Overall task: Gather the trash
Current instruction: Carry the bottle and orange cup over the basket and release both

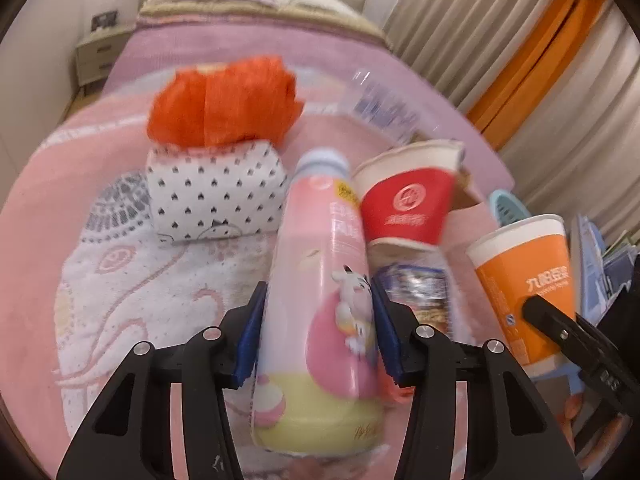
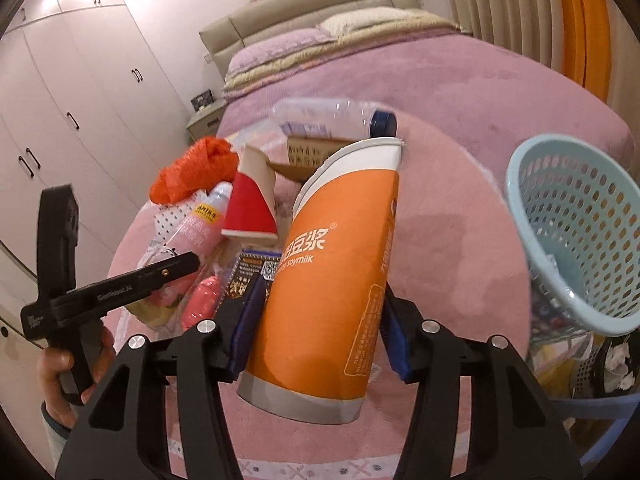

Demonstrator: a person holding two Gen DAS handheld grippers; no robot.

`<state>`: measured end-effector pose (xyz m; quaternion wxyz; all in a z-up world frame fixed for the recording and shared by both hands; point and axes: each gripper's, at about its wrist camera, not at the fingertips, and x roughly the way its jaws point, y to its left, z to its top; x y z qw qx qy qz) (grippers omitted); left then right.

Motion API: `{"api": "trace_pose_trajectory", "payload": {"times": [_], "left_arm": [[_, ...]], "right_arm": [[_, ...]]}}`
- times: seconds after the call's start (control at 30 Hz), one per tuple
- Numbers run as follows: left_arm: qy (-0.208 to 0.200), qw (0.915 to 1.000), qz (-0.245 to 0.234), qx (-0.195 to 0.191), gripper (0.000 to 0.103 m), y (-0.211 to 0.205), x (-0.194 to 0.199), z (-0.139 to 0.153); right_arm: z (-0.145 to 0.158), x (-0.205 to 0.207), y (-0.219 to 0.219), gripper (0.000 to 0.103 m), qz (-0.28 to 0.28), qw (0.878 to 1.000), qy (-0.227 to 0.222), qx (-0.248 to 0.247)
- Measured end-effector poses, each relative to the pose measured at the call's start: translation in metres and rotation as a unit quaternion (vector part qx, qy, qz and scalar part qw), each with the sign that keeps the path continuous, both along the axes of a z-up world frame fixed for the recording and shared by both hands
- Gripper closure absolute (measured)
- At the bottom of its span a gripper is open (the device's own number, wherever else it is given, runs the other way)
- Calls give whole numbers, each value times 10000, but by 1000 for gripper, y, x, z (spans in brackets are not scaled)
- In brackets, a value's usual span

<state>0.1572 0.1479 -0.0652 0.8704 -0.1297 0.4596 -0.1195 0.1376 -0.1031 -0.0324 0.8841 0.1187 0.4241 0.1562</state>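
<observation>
On the pink blanket (image 1: 48,240) covering the bed we see, from the left, an orange bag (image 1: 222,100) sitting on a folded dotted cloth (image 1: 216,196). Next, our left gripper (image 1: 318,320) has its blue pads pressed on both sides of a pink bottle (image 1: 320,300), which stands up out of the jaws with its pale cap on. Just right of the bottle a red cup (image 1: 404,208) lies tipped, mouth away from us; we cannot see into it. A snack wrapper (image 1: 420,292) lies below it, and behind it a clear bottle (image 2: 332,118) rests on its side on a cardboard piece (image 2: 308,156). Further right, our right gripper (image 2: 320,320) pinches an orange cup (image 2: 332,272), tilted; its inside is hidden. At the bed's right edge a blue basket (image 2: 576,216) leans toward us, with nothing showing inside it.
</observation>
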Motion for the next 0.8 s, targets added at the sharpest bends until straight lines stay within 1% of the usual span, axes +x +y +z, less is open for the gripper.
{"api": "trace_pose_trajectory", "payload": {"times": [0.17,0.27,0.37,0.47,0.6,0.8], "left_arm": [[-521,9985,31,-180,56,-1,-25,29],[-841,9962,21,-216,56,-7,-39,48],[-1172,9926,-99,-307,56,-22,-48,67],[-1407,9891,-281,-342,56,-44,-48,82],[-1576,9845,-601,-486,56,-82,-37,90],[-1630,9789,-1085,-580,56,-149,-18,93]], "right_arm": [[19,-7,-17,52,-167,9994,-306,12],[28,-10,-29,52,-272,9986,-453,28],[37,-12,-43,52,-410,9973,-601,43],[45,-15,-59,52,-596,9953,-758,-10],[53,-21,-88,52,-872,9920,-914,-61],[56,-20,-145,52,-1427,9849,-970,-110]]}}
